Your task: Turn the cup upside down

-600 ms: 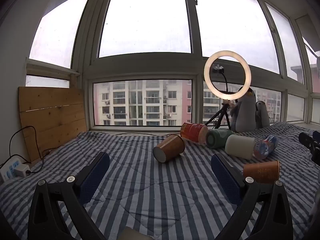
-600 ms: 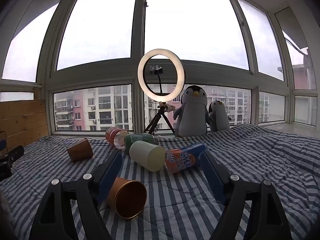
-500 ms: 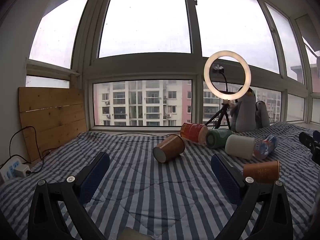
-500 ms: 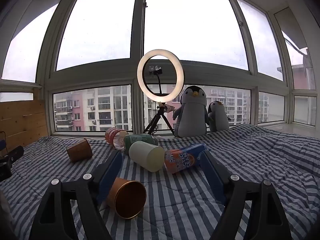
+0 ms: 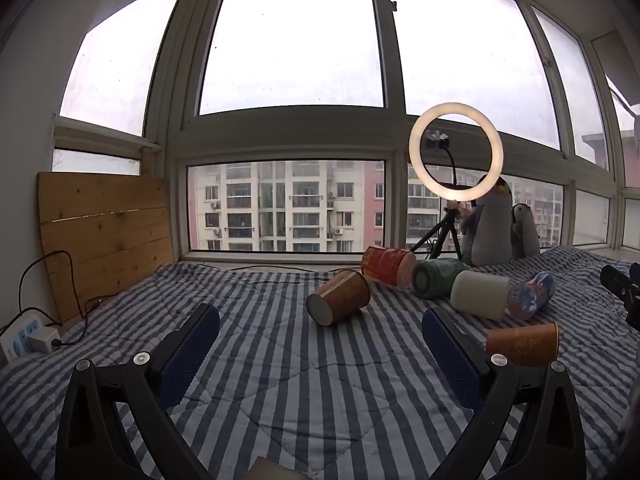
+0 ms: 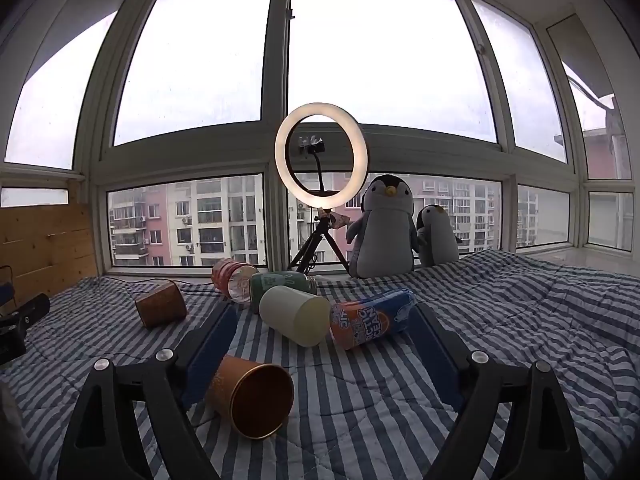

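Several cups lie on their sides on a striped blanket (image 5: 280, 360). A brown paper cup (image 5: 339, 298) lies ahead of my open, empty left gripper (image 5: 320, 320), bottom toward me. A copper cup (image 6: 252, 394) lies between the fingers of my open right gripper (image 6: 322, 320), close to the left finger, mouth toward me; it also shows in the left wrist view (image 5: 522, 346). A cream cup (image 6: 295, 316), an orange-blue cup (image 6: 372, 318), a green cup (image 6: 280, 282) and a red cup (image 6: 234, 280) lie beyond.
A ring light on a tripod (image 6: 321, 152) and two plush penguins (image 6: 386, 228) stand by the window. A wooden board (image 5: 104, 236) leans at the left, with a power strip and cable (image 5: 28, 340) below it.
The right wrist view has shifted slightly; the cups sit a little further left in it. The left gripper has not moved.
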### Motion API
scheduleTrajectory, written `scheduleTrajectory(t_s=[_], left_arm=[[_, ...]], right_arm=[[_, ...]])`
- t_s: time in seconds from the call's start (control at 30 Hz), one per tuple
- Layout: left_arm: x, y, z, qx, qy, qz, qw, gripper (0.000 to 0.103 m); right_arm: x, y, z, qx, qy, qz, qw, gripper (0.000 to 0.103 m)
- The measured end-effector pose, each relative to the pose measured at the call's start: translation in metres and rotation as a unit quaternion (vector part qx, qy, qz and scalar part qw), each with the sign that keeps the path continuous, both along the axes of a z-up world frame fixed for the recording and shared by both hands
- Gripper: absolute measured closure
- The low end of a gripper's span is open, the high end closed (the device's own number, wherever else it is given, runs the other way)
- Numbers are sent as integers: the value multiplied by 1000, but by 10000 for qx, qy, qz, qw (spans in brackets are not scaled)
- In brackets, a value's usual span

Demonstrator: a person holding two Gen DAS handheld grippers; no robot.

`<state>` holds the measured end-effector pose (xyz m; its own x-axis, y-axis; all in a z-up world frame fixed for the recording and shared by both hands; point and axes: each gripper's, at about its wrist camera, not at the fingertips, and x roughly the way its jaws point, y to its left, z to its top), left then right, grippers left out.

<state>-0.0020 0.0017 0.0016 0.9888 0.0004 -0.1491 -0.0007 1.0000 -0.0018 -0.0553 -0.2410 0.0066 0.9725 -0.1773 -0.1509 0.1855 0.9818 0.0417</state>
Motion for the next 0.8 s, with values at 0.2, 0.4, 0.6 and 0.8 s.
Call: scheduleTrajectory(t_s=[0.2,0.4,0.6,0.8], left_arm=[[0,0,0,0,3,2,10000,0],[0,0,0,-2,0,3,10000,0],[0,0,0,-1,1,1,10000,0],[0,0,0,-3,6,4,10000,0]], right_arm=[[2,2,-2,-2,-15,-5,10000,12],[2,1,-1,18,-40,8,10000,9],[2,3,-1,15,-72,-1,10000,8],[2,2,-2,15,-74,2,10000,7]])
